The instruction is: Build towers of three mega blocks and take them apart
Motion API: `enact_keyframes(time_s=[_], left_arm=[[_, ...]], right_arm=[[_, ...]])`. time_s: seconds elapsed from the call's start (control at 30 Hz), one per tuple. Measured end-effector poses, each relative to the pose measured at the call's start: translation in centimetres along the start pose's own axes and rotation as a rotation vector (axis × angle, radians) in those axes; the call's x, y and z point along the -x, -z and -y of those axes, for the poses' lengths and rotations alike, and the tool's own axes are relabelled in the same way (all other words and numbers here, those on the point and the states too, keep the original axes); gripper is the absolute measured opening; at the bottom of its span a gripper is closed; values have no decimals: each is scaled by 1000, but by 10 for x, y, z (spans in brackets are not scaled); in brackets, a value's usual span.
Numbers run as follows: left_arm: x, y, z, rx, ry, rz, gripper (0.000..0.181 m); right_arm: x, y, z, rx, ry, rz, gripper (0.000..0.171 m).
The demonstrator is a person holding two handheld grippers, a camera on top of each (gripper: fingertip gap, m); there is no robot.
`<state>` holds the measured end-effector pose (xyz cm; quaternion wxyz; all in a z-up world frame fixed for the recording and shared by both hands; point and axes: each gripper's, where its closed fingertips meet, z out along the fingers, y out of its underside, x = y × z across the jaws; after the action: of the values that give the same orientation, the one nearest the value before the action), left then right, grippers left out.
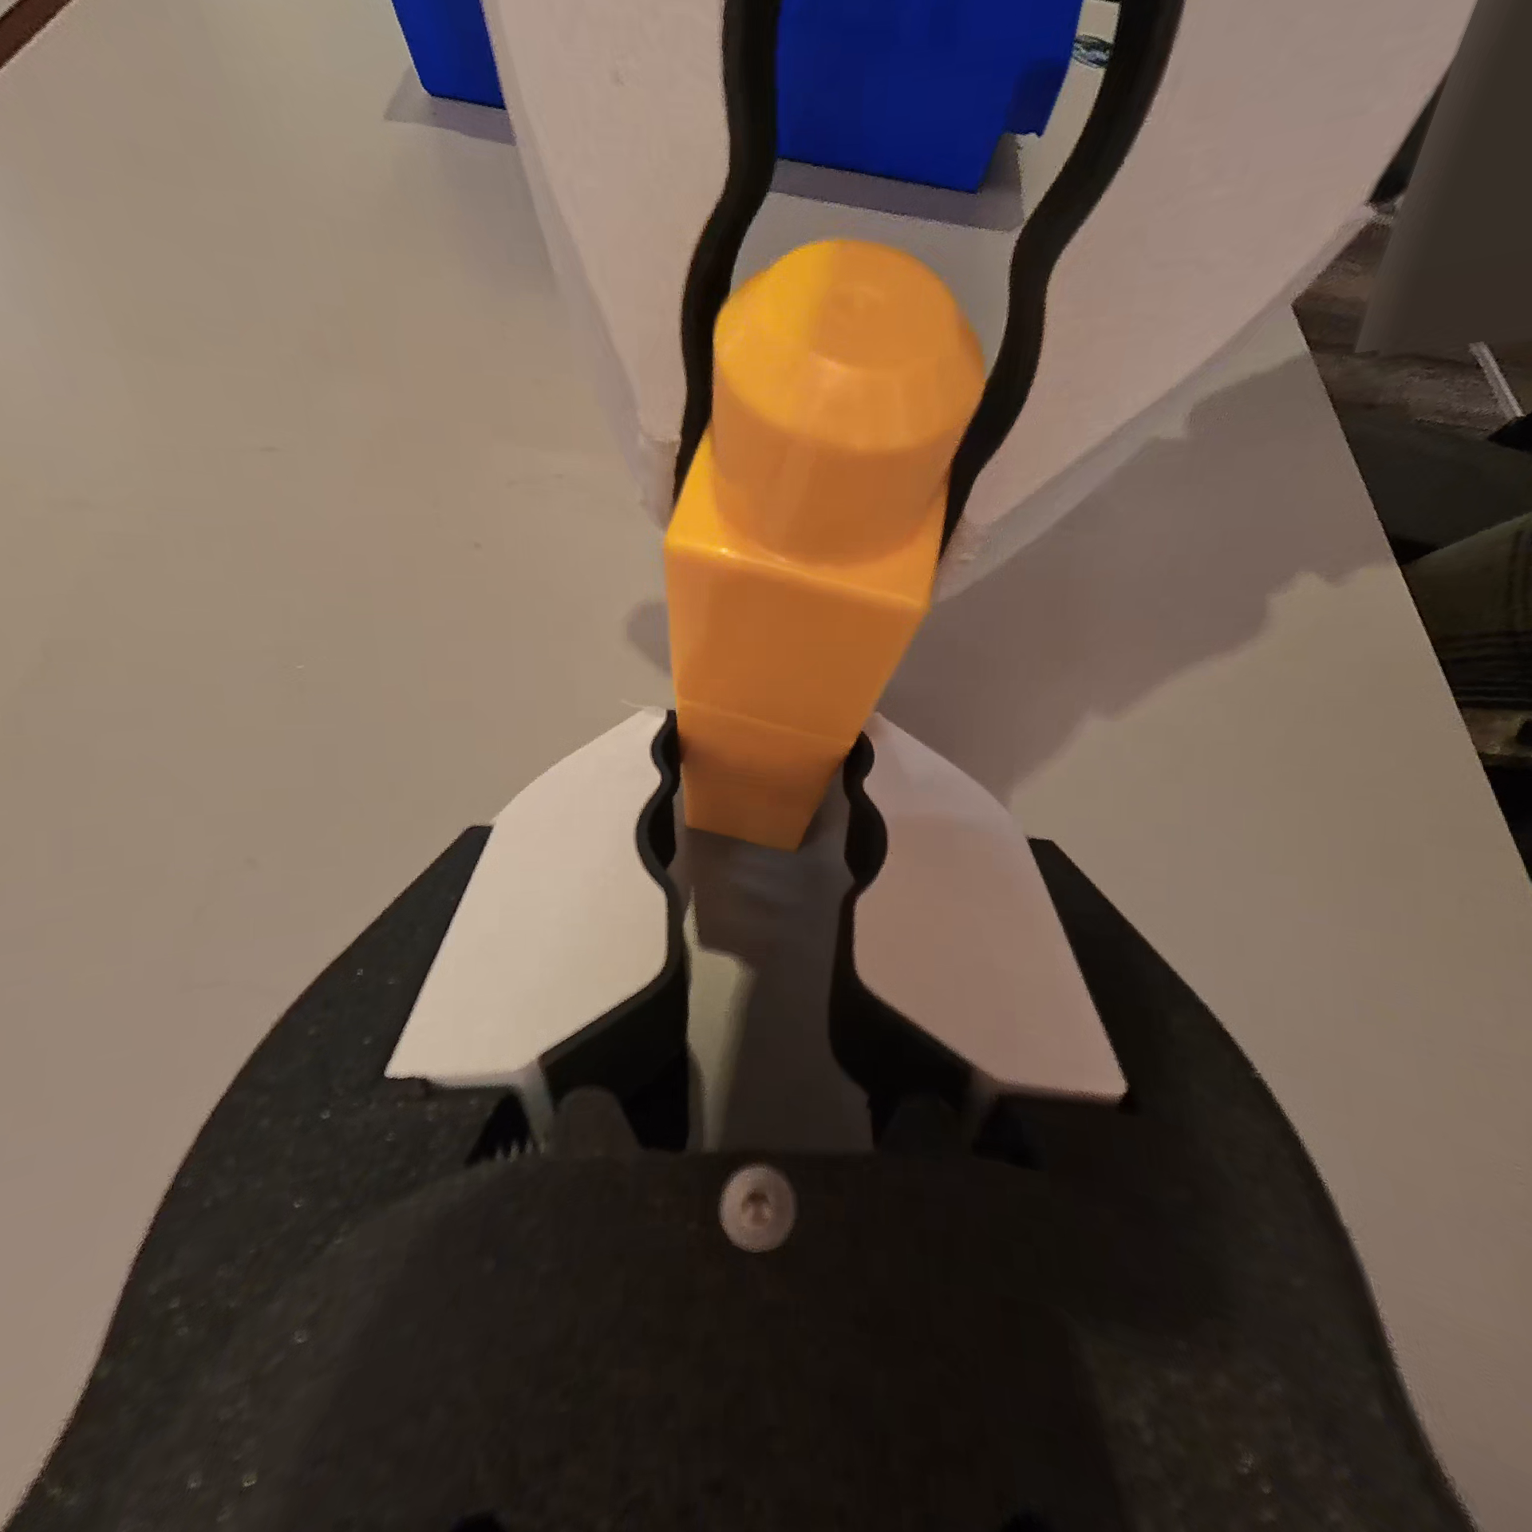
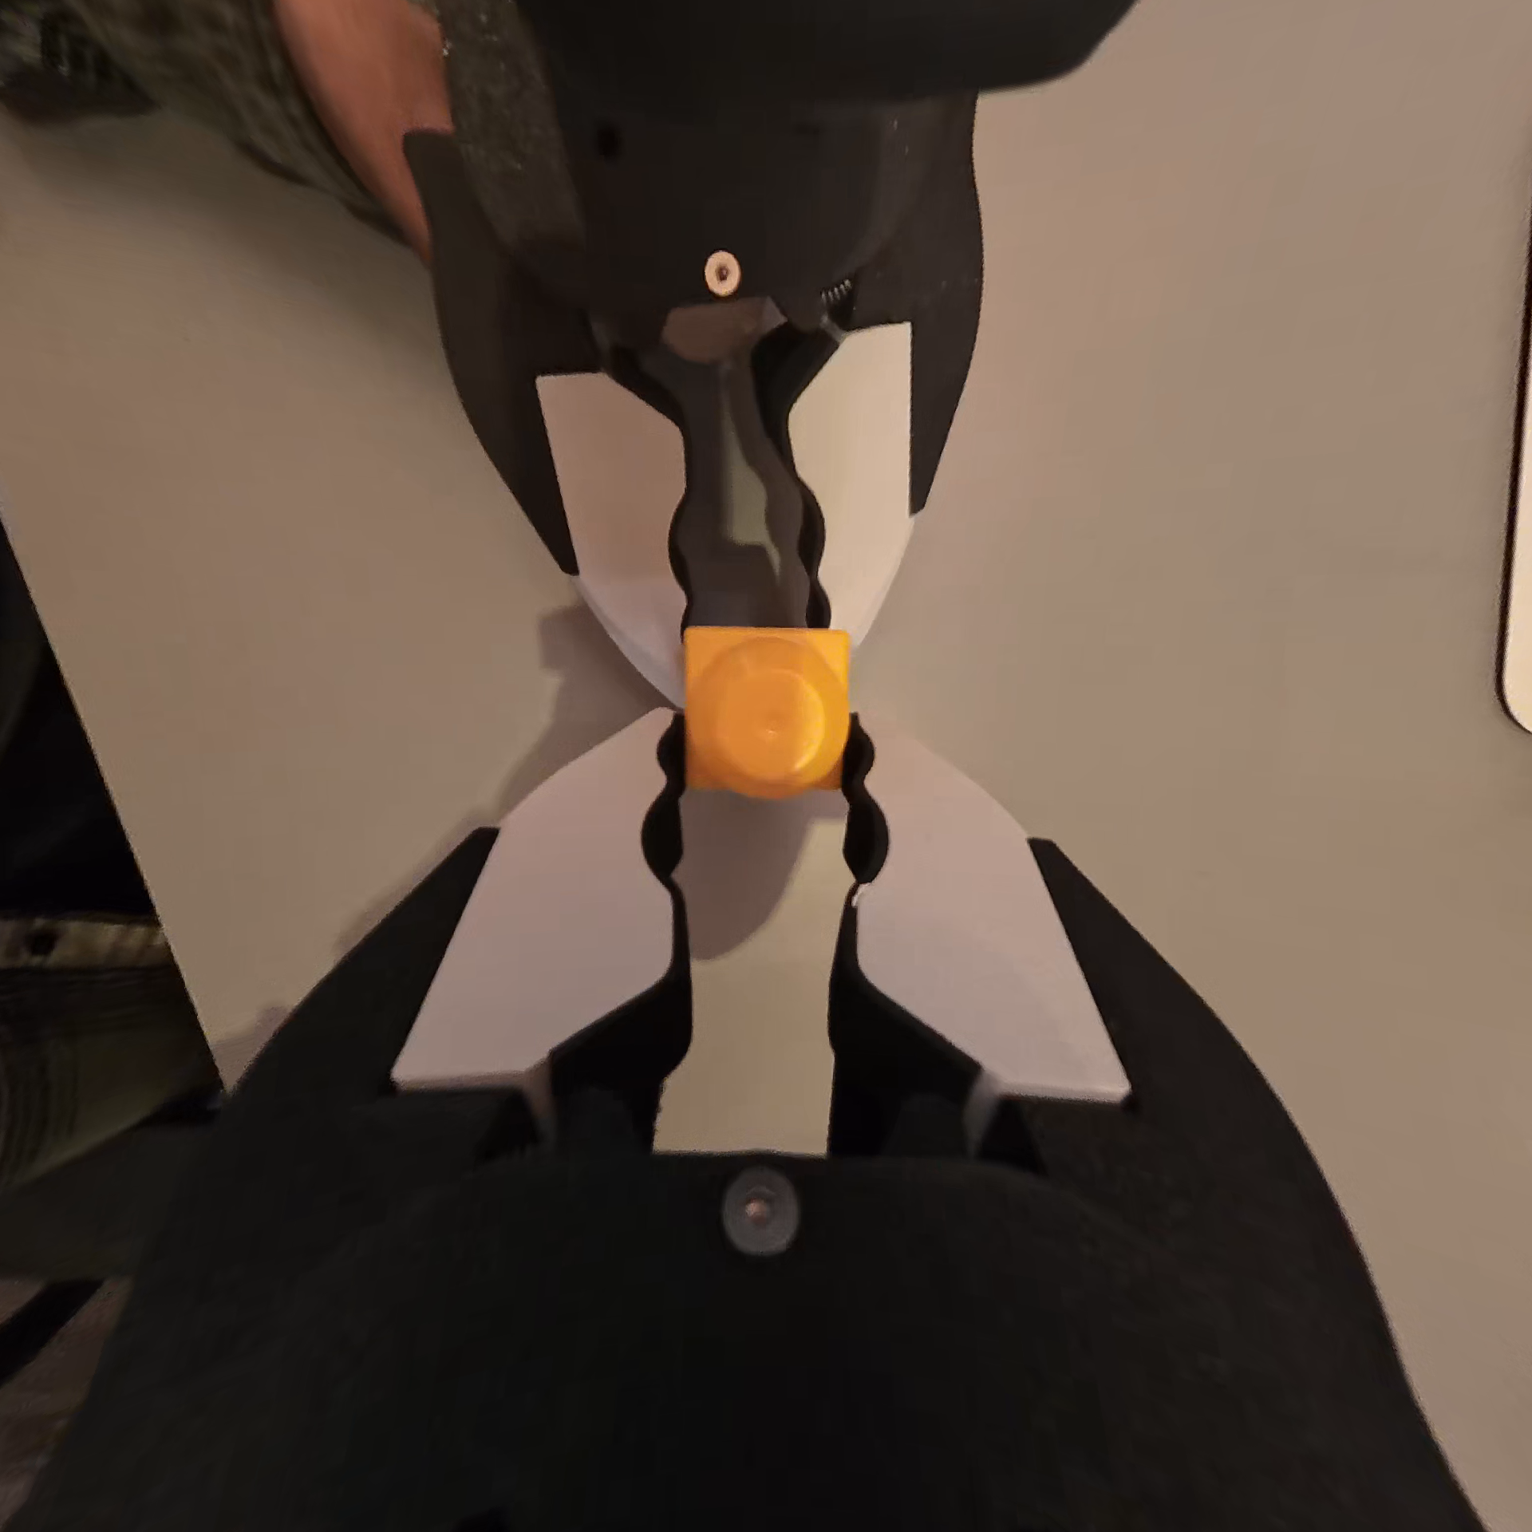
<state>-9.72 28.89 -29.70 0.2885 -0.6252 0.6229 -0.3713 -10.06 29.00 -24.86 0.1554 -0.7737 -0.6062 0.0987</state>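
Observation:
An orange tower of stacked mega blocks (image 1: 787, 630) stands upright over the white table (image 1: 249, 497), its round stud on top. My left gripper (image 1: 763, 763) is shut on the tower's lower part. My right gripper (image 1: 808, 514) comes down from above, and its black pads press the sides of the top block. In the right wrist view I look straight down on the tower (image 2: 767, 713). My right gripper (image 2: 767, 738) is shut on it there, and my left gripper (image 2: 758, 626) holds it from the far side. The tower's base is hidden.
A blue bin (image 1: 870, 99) stands at the back of the table. The table's edge (image 1: 1409, 580) runs along the right. A hand (image 2: 365, 124) holds the left gripper's handle. A white object (image 2: 1517, 580) lies at the right border.

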Motion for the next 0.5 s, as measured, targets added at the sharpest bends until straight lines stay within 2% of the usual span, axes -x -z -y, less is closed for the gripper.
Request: enact_keyframes(time_s=[0.03,0.07,0.17,0.27,0.37,0.5], left_arm=[[-2,0,0,0,4,-8,37],[-2,2,1,-4,9,-4,38],[4,16,11,-63,43,23,58],[11,39,22,-162,75,47,62],[17,54,25,-216,103,64,64],[20,57,25,-224,105,84,65]], right_arm=[[1,1,0,-1,-8,14,36],[1,2,-1,2,-18,21,36],[-5,15,-6,-7,-38,-6,36],[-19,54,-20,-44,-105,-75,36],[-41,112,-61,-49,-256,-192,36],[-65,206,-152,-26,-569,-410,36]])
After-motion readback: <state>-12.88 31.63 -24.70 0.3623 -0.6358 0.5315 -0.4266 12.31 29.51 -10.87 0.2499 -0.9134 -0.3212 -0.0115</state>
